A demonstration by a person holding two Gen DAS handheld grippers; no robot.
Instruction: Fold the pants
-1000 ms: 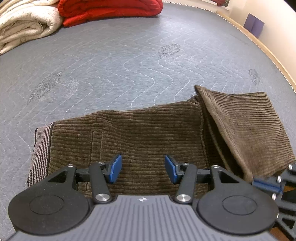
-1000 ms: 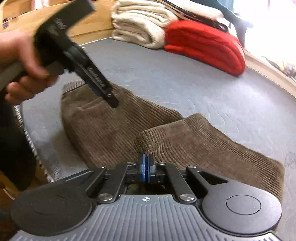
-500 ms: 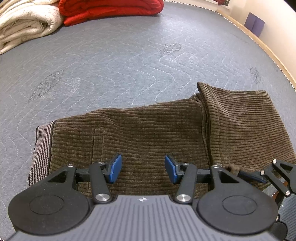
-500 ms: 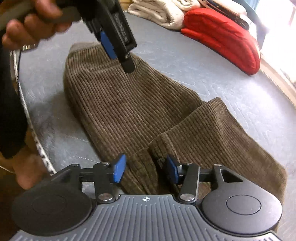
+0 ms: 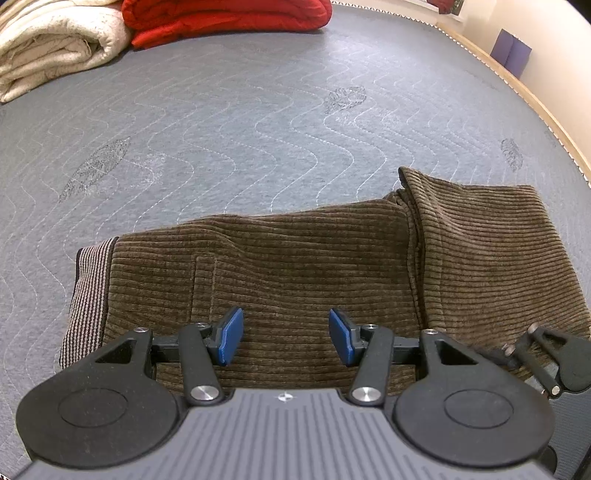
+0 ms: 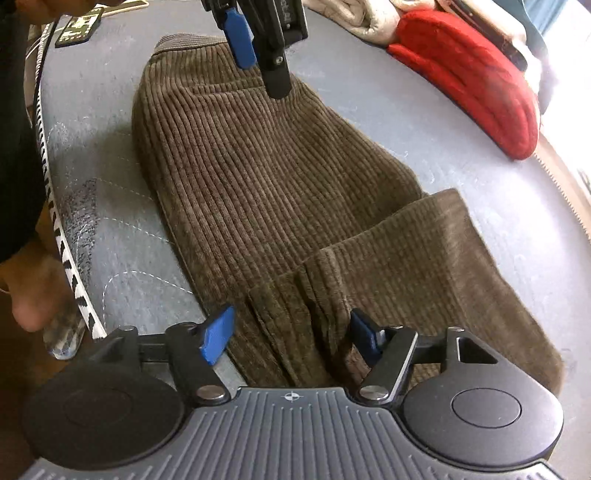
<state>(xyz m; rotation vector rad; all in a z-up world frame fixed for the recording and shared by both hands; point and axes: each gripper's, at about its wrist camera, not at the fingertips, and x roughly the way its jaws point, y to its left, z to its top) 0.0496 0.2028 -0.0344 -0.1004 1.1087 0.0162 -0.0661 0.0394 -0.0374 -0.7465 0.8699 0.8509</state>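
Note:
Brown corduroy pants (image 5: 314, 266) lie folded on the grey mattress, the striped waistband (image 5: 88, 288) at the left and the leg ends laid over at the right. My left gripper (image 5: 286, 338) hangs open just above the seat of the pants, its blue pads clear of the cloth; the right wrist view shows it (image 6: 255, 48) at the top. My right gripper (image 6: 291, 338) is open at the near edge of the pants (image 6: 258, 177). Loose cloth folds lie between its pads without being pinched. Its linkage (image 5: 546, 354) shows at the lower right of the left wrist view.
A red blanket (image 5: 221, 14) and a cream one (image 5: 48, 48) are stacked at the far end of the quilted mattress (image 5: 258, 110). A wooden frame (image 5: 535, 99) runs along the right. The mattress's piped edge (image 6: 55, 221) and a person's dark clothing (image 6: 14, 147) are close on the left.
My right gripper went from shut to open, let the folded leg end down flat on the pants, sank and rolled. The left gripper stayed where it was, open.

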